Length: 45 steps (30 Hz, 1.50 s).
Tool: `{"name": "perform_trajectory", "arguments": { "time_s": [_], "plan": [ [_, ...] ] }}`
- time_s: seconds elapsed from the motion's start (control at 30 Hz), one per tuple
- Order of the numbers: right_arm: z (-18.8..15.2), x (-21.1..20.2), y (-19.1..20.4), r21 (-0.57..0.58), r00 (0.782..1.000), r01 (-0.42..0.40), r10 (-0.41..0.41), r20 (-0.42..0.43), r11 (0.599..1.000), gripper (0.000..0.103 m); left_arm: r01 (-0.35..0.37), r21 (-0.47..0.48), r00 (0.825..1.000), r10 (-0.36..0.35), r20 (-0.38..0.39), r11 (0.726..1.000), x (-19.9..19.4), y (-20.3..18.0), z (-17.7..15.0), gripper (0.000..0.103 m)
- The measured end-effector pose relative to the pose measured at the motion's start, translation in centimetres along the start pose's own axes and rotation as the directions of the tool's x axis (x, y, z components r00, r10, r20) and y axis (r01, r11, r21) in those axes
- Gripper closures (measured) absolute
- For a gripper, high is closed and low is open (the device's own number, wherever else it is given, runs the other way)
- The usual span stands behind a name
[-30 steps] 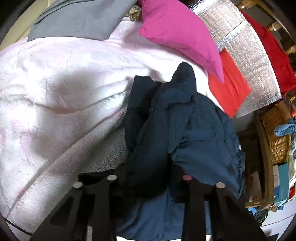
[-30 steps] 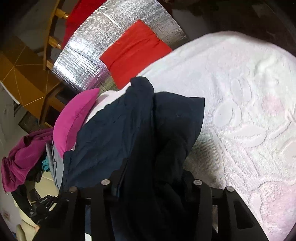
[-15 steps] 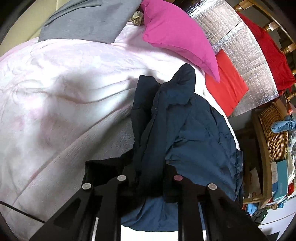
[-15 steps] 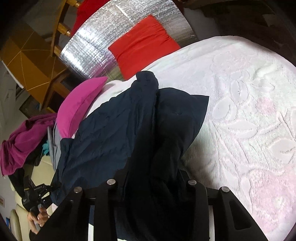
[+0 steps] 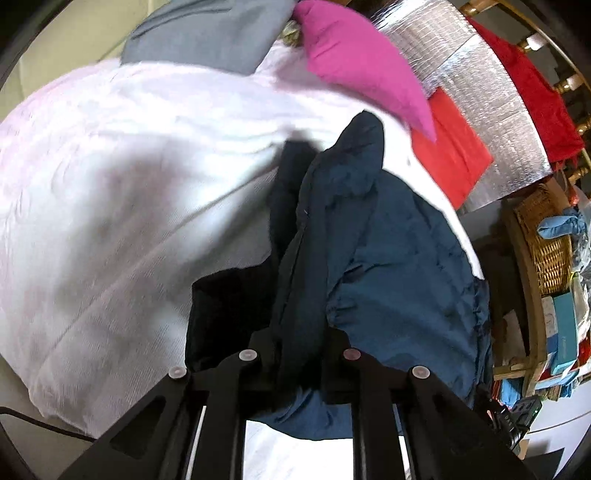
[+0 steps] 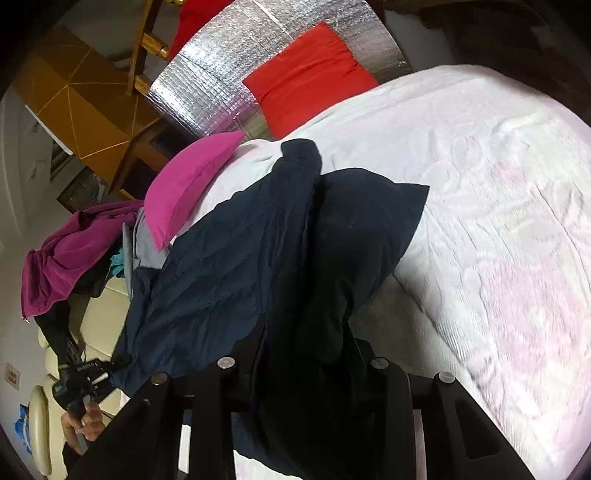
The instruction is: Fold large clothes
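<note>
A large dark navy garment [image 5: 388,258] hangs bunched over a bed with a pale pink-white blanket [image 5: 129,184]. My left gripper [image 5: 299,350] is shut on a thick fold of its cloth, which hides the fingertips. In the right wrist view the same navy garment [image 6: 258,251] drapes from my right gripper [image 6: 303,365], which is shut on another bunched edge. The far tip of the garment rests on the blanket [image 6: 498,221] near the pillows. The person's other hand with the left gripper [image 6: 79,384] shows at the lower left of the right wrist view.
A magenta pillow [image 5: 362,62] and a red pillow [image 5: 450,151] lie at the bed's head against a silver foil panel [image 5: 480,81]. A grey cloth [image 5: 207,33] lies at the far left. A wicker basket [image 5: 546,243] stands right of the bed. A purple garment [image 6: 70,254] hangs beside it.
Both grippers have lifted and pulled back a little with the navy garment, which now hangs longer and straighter over the blanket. Both grips are unchanged.
</note>
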State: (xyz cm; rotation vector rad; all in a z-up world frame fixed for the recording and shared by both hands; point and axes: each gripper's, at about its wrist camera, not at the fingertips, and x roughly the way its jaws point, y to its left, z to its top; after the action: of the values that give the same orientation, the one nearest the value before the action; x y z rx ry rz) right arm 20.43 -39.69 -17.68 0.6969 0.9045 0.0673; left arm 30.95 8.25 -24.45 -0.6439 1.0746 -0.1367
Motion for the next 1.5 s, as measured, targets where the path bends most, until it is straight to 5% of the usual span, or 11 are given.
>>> {"name": "perform_trajectory", "arguments": {
  "time_s": [0.3,0.47,0.57,0.67,0.87,1.1,1.17,1.2,1.27,1.37,1.5],
  "plan": [
    [1.2,-0.3,-0.6,0.029,0.992,0.123,-0.122,-0.043,0.992,0.047,-0.114,0.125,0.993,0.109,0.046,0.986,2.9,-2.6,1.9,0.05],
    [3.5,-4.0,-1.5,0.079,0.985,0.108,-0.117,0.123,0.991,0.03,-0.087,0.094,0.986,0.072,0.148,0.992,1.7,-2.4,4.3,0.043],
    [5.2,-2.5,-1.3,0.099,0.988,0.065,-0.078,0.131,0.993,0.03,-0.062,0.065,0.974,0.046,0.222,0.996,1.8,-2.2,5.8,0.041],
    [7.2,0.6,0.0,0.069,0.991,0.076,-0.083,0.106,0.995,0.03,-0.037,0.057,0.985,0.027,0.17,0.998,3.5,-2.9,7.6,0.041],
    [10.7,5.4,1.2,0.047,0.991,0.1,-0.104,0.084,0.994,0.03,-0.048,0.173,0.982,0.015,0.189,0.984,5.1,-6.9,10.6,0.039],
    [13.0,11.5,3.7,-0.025,0.985,0.171,-0.171,0.018,0.985,0.03,-0.136,0.214,0.986,0.112,0.121,0.967,7.3,-7.2,12.1,0.037],
    [12.6,12.9,4.5,-0.097,0.976,0.218,-0.219,0.004,0.971,0.037,-0.158,0.22,0.985,0.136,0.111,0.963,7.9,-6.8,12.1,0.038],
    [12.3,13.3,4.9,-0.144,0.966,0.257,-0.259,0.007,0.956,0.06,-0.17,0.228,0.983,0.147,0.114,0.959,8.3,-6.9,12.1,0.046],
    [12.0,13.5,5.4,-0.185,0.956,0.289,-0.291,0.019,0.939,0.078,-0.189,0.247,0.98,0.165,0.114,0.95,8.8,-7.2,12.1,0.059],
    [12.2,12.0,6.6,-0.208,0.949,0.314,-0.298,0.107,0.926,0.084,-0.214,0.298,0.972,0.174,0.156,0.93,8.8,-8.5,11.9,0.07],
    [12.8,10.1,7.4,-0.199,0.925,0.349,-0.303,0.228,0.916,0.086,-0.211,0.326,0.963,0.139,0.229,0.921,7.8,-10.3,11.9,0.073]
  ]
}}
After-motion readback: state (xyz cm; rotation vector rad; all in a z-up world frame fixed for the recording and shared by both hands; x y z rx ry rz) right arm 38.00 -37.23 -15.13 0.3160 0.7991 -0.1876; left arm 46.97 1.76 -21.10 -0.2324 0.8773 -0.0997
